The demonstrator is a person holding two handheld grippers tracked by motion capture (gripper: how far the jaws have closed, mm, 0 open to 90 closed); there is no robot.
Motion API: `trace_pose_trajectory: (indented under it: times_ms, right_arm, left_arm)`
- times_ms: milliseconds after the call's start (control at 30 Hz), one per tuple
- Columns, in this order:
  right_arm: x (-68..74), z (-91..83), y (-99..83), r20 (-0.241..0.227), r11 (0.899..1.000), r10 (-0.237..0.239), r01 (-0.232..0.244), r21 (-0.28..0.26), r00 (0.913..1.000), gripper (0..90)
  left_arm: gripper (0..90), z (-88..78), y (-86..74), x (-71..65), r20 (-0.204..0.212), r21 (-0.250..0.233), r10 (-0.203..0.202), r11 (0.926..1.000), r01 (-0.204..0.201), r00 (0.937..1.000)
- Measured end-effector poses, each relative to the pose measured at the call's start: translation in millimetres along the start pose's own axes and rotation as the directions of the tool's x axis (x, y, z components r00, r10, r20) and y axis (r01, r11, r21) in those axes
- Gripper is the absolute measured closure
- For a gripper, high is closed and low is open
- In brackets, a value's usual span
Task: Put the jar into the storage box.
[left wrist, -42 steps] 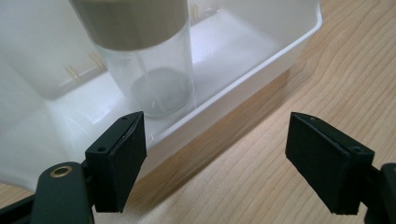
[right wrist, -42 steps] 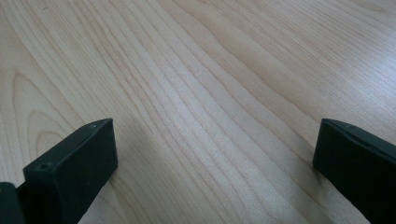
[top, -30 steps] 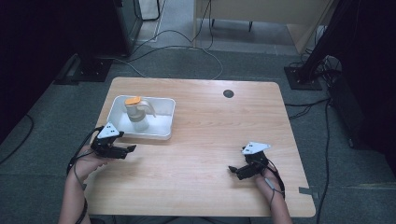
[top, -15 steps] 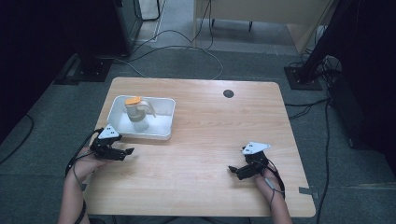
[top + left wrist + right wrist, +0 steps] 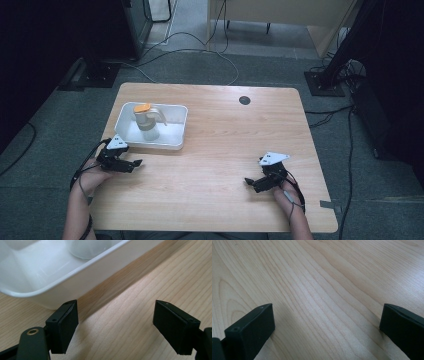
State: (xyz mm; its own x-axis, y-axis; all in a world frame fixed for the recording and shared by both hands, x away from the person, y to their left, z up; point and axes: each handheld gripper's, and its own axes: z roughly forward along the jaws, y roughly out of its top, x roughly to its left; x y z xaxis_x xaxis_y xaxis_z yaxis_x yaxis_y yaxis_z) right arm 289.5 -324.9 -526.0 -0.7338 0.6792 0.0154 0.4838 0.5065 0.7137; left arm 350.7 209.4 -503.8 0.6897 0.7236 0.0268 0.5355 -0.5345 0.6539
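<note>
Both grippers rested open beside the white tray [image 5: 174, 142] on the wooden table [image 5: 220, 150].

The tray's long axis ran left to right across the table; in the left gripper view its far end was cut off. Inside it stood an upright clear jug [image 5: 146, 123] with an orange lid [image 5: 142, 107], handle toward the tray's right end; its contents could not be made out. The left gripper [image 5: 134, 164] sat just beside the tray's near left corner, jaws apart and empty. The right gripper [image 5: 248, 182] lay well apart from the tray, jaws wide, holding nothing.
</note>
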Motion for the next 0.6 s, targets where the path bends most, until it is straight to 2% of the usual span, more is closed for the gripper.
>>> trace_pose_trajectory:
  times_ms: [333,433,600]
  right_arm:
    - [0.0,0.0,0.0,0.000,1.000,0.000,0.000,0.000,1.0000,0.0]
    - [0.0,0.0,0.0,0.000,1.000,0.000,0.000,0.000,1.0000,0.0]
    - [0.1,0.0,0.0,0.000,1.000,0.001,-0.001,0.000,1.0000,0.0]
  left_arm:
    - [20.7,1.6,-4.3,4.8,-0.028,-0.016,-0.015,0.9998,0.015,0.9995]
    - [20.7,2.5,-7.1,8.8,-0.020,-0.036,-0.045,0.9984,0.044,0.9988]
    - [20.7,2.5,-10.4,10.5,-0.016,-0.060,-0.050,0.9970,0.049,0.9986]
